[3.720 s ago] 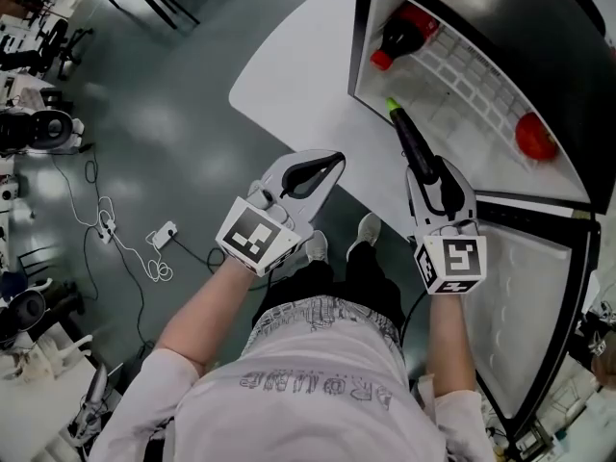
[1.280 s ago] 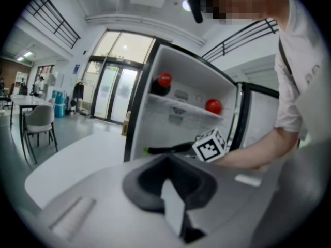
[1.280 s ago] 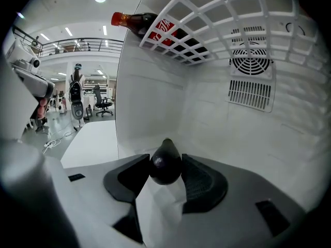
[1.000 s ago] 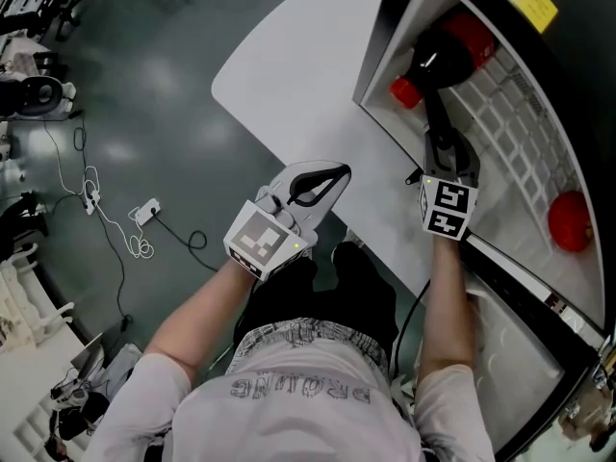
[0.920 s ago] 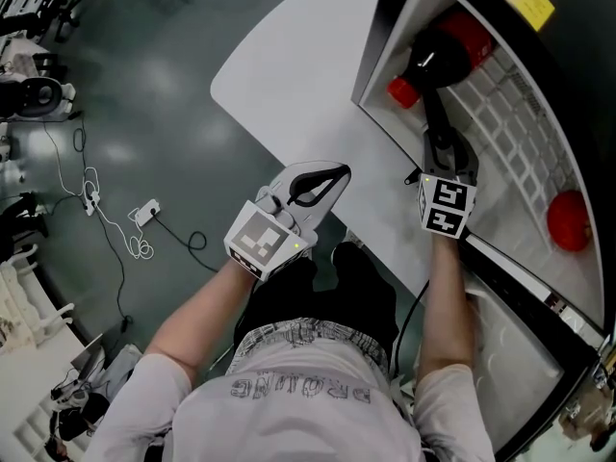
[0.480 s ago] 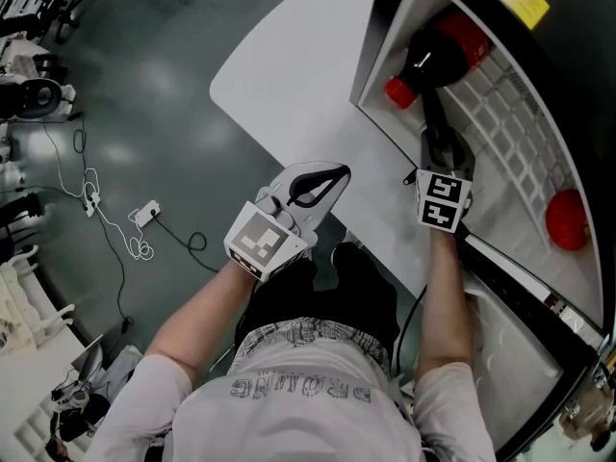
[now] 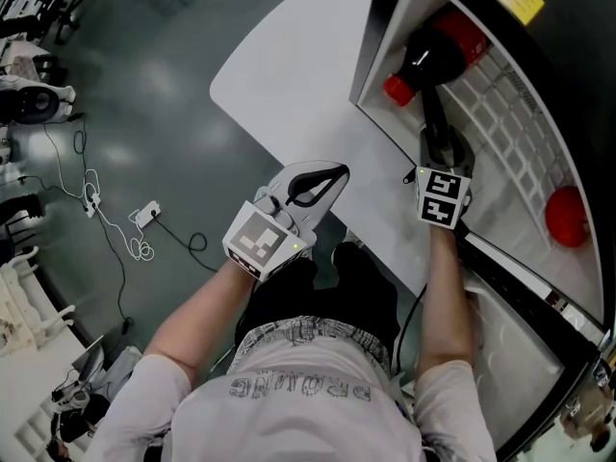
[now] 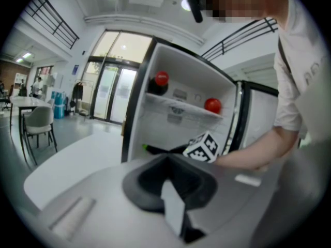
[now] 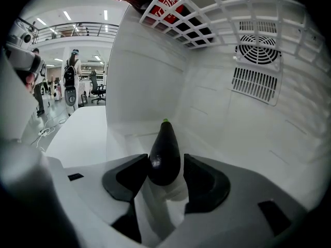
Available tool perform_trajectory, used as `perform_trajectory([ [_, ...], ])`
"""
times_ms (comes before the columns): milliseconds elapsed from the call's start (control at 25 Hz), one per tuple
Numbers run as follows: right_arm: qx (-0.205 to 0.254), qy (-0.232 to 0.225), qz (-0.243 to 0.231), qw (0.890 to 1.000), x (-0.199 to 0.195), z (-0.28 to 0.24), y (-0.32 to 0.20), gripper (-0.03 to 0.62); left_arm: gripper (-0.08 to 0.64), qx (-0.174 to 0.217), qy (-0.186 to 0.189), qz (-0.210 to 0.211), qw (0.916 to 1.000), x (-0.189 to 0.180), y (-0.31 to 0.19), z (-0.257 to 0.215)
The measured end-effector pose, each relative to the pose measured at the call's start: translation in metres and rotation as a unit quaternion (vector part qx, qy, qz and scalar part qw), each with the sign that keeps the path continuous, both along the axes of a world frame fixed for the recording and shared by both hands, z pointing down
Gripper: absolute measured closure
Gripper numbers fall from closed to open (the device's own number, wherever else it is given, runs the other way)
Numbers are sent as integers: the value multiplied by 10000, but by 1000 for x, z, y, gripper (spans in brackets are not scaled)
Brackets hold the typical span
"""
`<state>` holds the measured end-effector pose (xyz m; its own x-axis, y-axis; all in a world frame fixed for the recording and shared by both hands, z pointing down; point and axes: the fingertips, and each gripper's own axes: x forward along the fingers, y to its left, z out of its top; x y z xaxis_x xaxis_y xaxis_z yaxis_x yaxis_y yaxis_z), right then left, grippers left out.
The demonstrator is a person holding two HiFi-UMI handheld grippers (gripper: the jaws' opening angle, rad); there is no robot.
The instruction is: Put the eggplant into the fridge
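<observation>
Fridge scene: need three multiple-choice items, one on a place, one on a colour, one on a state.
1. Where does the bottle lie?
A. on the wire shelf
B. on the fridge floor
C. on the table

2. What colour is the tip of the eggplant?
A. red
B. green
C. white

3. The fridge door is:
A. shut
B. taken off
C. open

Answers:
1. A: the right gripper view shows the bottle resting on the white grid above the eggplant.
2. B: a small green tip shows at the eggplant's far end.
3. C: the door stands swung out to one side, and the inside of the fridge is in plain view.
</observation>
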<state>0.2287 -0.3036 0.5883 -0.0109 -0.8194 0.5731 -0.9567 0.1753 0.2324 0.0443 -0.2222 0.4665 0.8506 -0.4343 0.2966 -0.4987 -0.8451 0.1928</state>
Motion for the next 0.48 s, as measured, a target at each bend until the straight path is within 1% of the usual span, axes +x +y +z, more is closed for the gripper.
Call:
perform_trajectory([
  [120, 6, -35, 8, 10000, -1, 0, 1, 372, 551, 5, -3, 21, 10000, 0, 1, -2],
  [480, 135, -54, -20, 9999, -5, -12, 4, 367, 551, 88, 25, 75, 9999, -2, 2, -8],
])
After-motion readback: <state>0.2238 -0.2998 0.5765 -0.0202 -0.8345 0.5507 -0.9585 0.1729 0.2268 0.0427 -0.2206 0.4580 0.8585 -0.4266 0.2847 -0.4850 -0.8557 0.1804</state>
